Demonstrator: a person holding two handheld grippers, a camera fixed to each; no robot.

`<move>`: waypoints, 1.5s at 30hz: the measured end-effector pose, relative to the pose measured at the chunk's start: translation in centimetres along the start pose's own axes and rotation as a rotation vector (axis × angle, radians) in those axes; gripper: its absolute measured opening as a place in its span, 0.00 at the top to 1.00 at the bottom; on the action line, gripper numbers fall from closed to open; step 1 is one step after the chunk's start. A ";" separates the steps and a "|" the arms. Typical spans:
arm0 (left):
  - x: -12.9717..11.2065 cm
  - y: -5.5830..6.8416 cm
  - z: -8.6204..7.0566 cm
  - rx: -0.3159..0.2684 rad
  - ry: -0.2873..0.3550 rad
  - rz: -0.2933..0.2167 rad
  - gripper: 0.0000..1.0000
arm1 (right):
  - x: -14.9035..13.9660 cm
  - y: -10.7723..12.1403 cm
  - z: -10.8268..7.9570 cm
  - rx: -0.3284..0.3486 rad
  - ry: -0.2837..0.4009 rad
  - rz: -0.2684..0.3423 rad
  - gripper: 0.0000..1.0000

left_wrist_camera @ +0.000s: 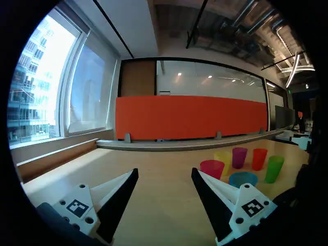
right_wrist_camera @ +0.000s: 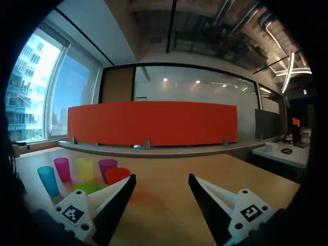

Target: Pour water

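Cups (left_wrist_camera: 239,158) are sitting bunched close on the table (left_wrist_camera: 135,158) between left gripper (left_wrist_camera: 164,170) and right gripper (right_wrist_camera: 162,176), both hanging wide open and empty, so reaching in for one is risking a finger clipping its neighbours and tipping them, spilling any water.

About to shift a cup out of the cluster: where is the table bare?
Bare tabletop lies ahead of the left gripper, between the cups and the window ledge. In the right gripper view, it is free right of the cups, toward the orange divider. Among the cups it is crowded.
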State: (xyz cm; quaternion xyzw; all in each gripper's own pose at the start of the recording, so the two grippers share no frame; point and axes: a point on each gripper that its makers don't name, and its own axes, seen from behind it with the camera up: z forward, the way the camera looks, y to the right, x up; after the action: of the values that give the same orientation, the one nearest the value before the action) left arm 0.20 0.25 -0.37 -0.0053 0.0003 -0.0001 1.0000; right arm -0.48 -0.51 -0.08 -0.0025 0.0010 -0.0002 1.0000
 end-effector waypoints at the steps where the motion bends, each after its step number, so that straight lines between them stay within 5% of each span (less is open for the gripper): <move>1: 0.0 0.0 0.0 0.000 0.000 0.000 0.04 | 0.0 0.0 0.0 0.002 0.000 0.001 0.01; 45: 0.0 0.1 0.1 0.000 0.000 0.000 0.04 | 0.2 0.2 -0.2 0.006 -0.002 0.004 0.01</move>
State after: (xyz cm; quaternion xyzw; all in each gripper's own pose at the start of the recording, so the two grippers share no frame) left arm 0.23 0.32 -0.31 -0.0053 0.0002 -0.0001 1.0000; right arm -0.32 -0.29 -0.28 0.0003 0.0000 0.0017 1.0000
